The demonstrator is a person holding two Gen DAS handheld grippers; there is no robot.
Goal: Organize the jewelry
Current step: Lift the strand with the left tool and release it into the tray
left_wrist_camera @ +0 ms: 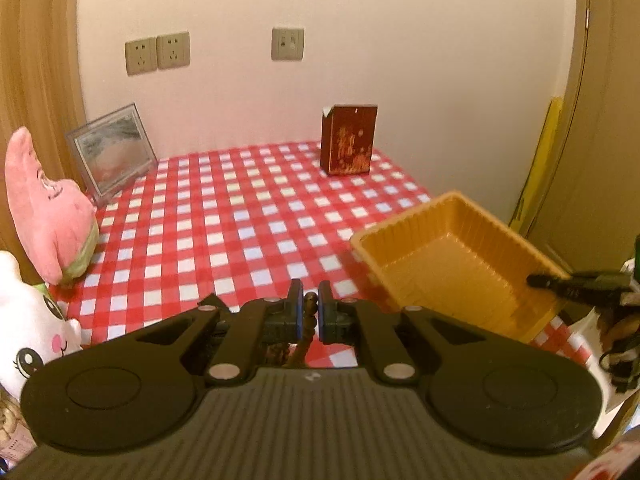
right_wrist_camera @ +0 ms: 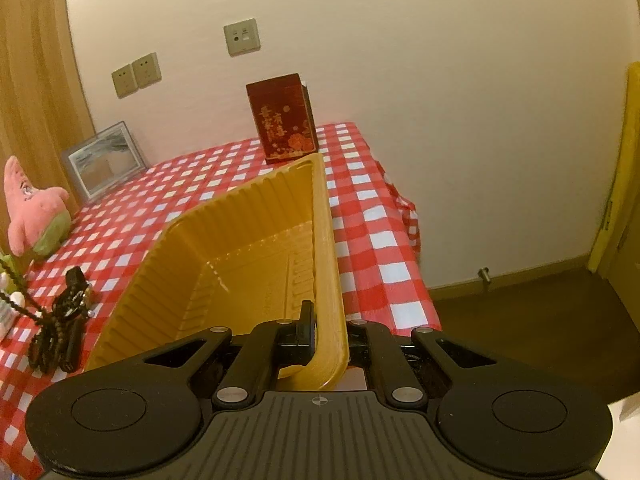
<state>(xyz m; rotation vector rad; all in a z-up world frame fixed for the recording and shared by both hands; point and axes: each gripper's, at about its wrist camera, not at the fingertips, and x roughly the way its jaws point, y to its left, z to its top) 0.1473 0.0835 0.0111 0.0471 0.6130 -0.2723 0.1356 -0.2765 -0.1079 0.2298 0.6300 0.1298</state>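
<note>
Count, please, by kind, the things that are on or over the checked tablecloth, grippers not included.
Plush toys: 2, pink and white
Picture frame: 1
Dark red box: 1
Yellow tray: 1
Dark bead string: 1
Total: 6

My left gripper point(left_wrist_camera: 311, 312) is pinched nearly shut, its blue-edged pads point(left_wrist_camera: 296, 310) pressing from both sides on a strand of dark beads point(left_wrist_camera: 310, 322) that hangs down between them. My right gripper point(right_wrist_camera: 326, 332) is clamped on the near wall of the yellow tray point(right_wrist_camera: 248, 256), one finger inside the wall and the other outside it. It holds that tray tilted, above the table.
</note>
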